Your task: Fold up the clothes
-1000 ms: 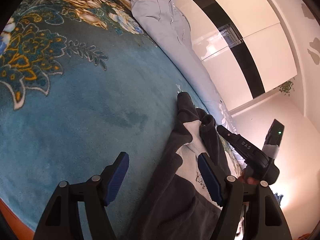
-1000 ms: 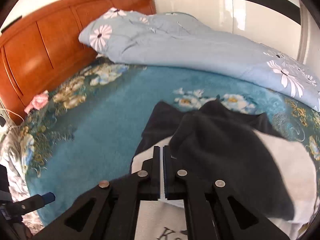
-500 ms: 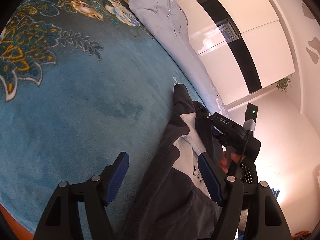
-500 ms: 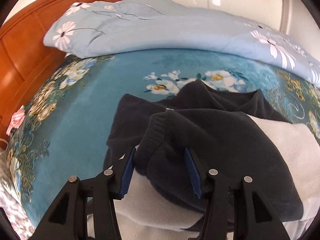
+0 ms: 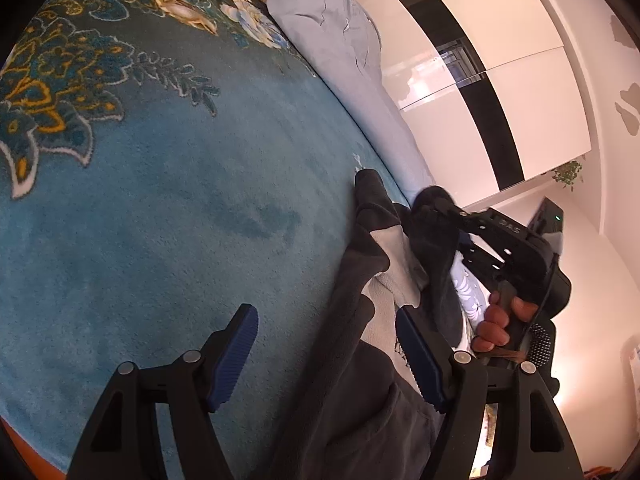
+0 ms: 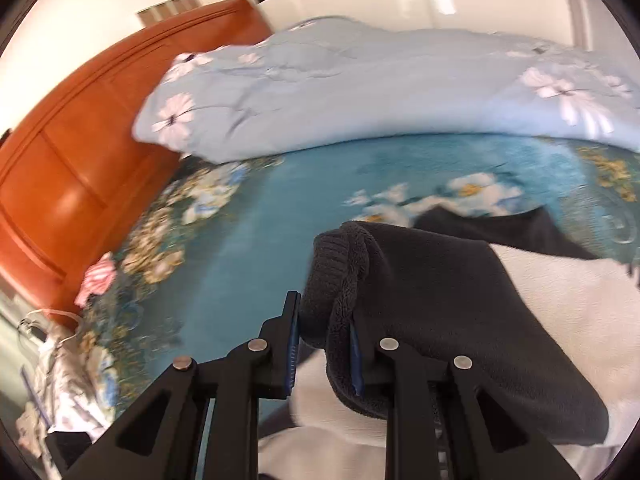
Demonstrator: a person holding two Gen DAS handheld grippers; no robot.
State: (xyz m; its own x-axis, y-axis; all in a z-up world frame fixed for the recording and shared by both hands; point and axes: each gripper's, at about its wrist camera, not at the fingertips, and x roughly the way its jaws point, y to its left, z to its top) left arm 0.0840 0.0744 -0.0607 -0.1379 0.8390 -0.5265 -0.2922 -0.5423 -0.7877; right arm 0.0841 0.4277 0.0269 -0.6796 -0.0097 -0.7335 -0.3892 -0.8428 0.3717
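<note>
Gripping the dark sleeve of the sweater with my right gripper, jaws clamped on the ribbed cuff, which bunches up between the blue pads. The cuff looks lifted off the garment, though the right wrist view is blurred so I can't be sure how high. Sweater lies on the teal floral blanket, dark fleece with a white panel across the body. My left gripper hangs released, jaws wide apart, one pad over bare blanket, the other over the sweater's white panel; nothing between them. From the left wrist view my right hand shows wrapped on the right gripper's handle, sleeve draping down from its tip. Pale blue quilt with white flowers is bunched along the far side of the bed, wooden headboard to the left, white wardrobe behind.
</note>
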